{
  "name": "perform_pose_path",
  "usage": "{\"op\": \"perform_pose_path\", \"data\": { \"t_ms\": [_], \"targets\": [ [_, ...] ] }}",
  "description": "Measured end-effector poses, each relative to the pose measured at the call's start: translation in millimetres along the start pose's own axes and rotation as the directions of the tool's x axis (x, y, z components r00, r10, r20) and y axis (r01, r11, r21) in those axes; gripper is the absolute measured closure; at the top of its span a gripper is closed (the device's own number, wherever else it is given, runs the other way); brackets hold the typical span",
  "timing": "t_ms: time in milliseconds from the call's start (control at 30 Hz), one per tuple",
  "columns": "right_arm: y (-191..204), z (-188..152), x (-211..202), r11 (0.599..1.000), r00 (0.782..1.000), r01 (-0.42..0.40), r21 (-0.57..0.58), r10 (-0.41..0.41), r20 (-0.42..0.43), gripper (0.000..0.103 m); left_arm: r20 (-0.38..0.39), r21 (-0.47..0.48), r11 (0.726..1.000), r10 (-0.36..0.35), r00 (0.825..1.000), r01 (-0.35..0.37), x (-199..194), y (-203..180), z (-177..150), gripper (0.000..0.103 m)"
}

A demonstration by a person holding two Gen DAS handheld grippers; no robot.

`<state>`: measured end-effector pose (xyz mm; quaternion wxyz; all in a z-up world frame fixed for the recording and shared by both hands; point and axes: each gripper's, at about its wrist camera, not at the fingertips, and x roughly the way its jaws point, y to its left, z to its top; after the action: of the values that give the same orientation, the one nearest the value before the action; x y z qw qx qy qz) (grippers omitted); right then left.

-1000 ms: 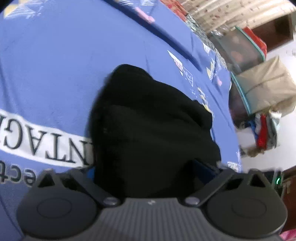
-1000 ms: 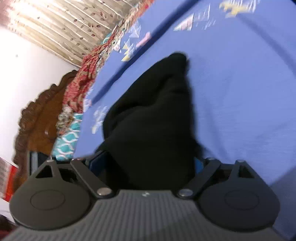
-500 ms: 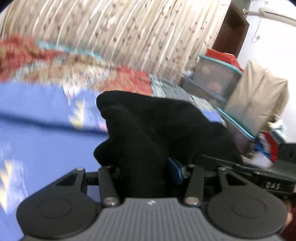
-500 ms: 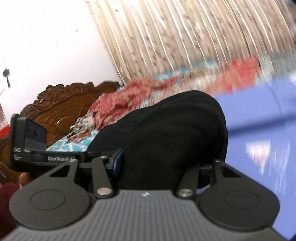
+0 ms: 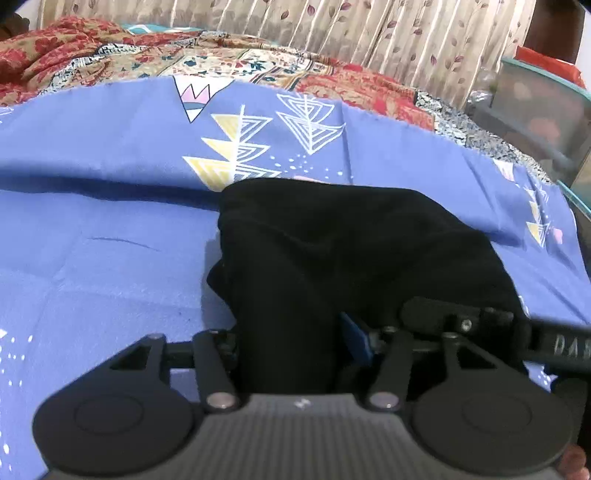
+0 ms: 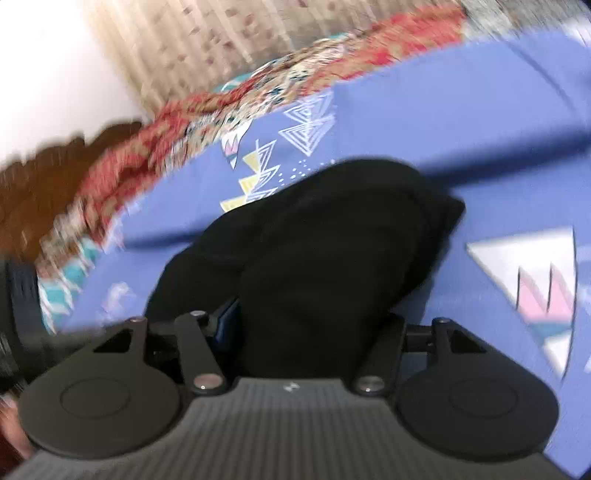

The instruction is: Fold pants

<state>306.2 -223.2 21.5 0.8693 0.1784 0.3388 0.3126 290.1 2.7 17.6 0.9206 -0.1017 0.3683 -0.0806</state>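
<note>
1. At the far left of the left wrist view, a red patterned blanket point(image 5: 55, 55) lies bunched at the head of the bed, under a beige curtain point(image 5: 332, 26) with small leaves.
2. A blue sheet point(image 5: 92, 221) with printed triangles covers the bed and fills most of both views.
3. The black pants point(image 5: 332, 251) lie in a folded bundle on the blue sheet, in the middle of the view, with the far edge close to the yellow triangles.
4. The near part of the pants goes up between the two fingers of the left tool point(image 5: 291, 347). Its jaws are opening at this moment, about half wide, and the cloth is between them; whether the pads press on it, I cannot tell, because the cloth hides them.
5. To the right of it, the black body of the other tool is touching the pants, and behind it stands a clear storage box point(image 5: 543, 110) beside the bed.
6. In the right wrist view, which is blurred, a brown wooden headboard point(image 6: 40, 177) is at the left.
7. The pants point(image 6: 332, 251) rise between the fingers of the right tool point(image 6: 310, 332). Its jaws are opening too, with the cloth between them; if the grip is tight, I cannot tell.
</note>
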Motion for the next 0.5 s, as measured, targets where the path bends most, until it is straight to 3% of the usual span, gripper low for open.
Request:
{"op": "perform_pose_path", "data": {
  "t_ms": [100, 233, 333, 467, 500],
  "targets": [
    [8, -1, -16, 0.998, 0.998, 0.060, 0.024, -0.059, -0.012, 0.028, -0.020, -0.001, 0.999, 0.051, 0.998, -0.051, -14, -9, 2, 0.043],
    [28, -11, -59, 0.988, 0.988, 0.155, 0.027, -0.155, -0.012, 0.025, -0.020, 0.011, 0.992, 0.126, 0.992, -0.125, -52, -19, -1, 0.040],
    [41, -39, -97, 0.982, 0.982, 0.189, 0.019, -0.190, 0.011, 0.024, -0.026, 0.024, 0.988, 0.150, 0.988, -0.150, -91, -30, -20, 0.035],
    [52, -90, -148, 0.977, 0.978, 0.206, 0.049, -0.204, -0.033, 0.024, -0.050, 0.057, 0.983, 0.175, 0.983, -0.172, -139, -48, -57, 0.030],
    [56, -102, -157, 0.976, 0.977, 0.211, 0.049, -0.209, -0.039, 0.024, -0.056, 0.062, 0.982, 0.182, 0.982, -0.179, -151, -52, -67, 0.024]
  ]
}}
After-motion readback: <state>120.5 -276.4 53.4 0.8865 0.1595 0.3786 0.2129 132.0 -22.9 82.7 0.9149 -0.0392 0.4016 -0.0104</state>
